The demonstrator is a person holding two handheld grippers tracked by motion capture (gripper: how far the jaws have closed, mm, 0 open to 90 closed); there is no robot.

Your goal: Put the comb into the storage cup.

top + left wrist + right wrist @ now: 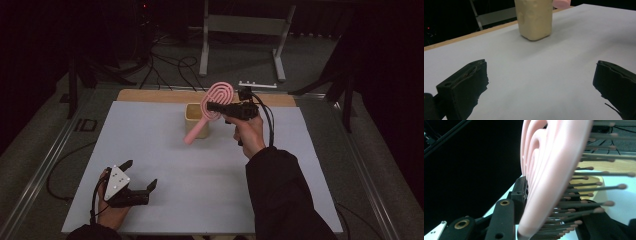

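Pink hairbrush (212,104): held in the air at the far middle of the table, oval head uppermost, handle slanting down in front of the cream cup (196,119). Right gripper (216,106): jaws clamped across the brush head, bristles (584,185) facing one jaw. Cream cup: upright on the white table (165,165), near the far wooden edge. Left gripper (141,174): resting at the near left corner, jaws spread wide, nothing between them.
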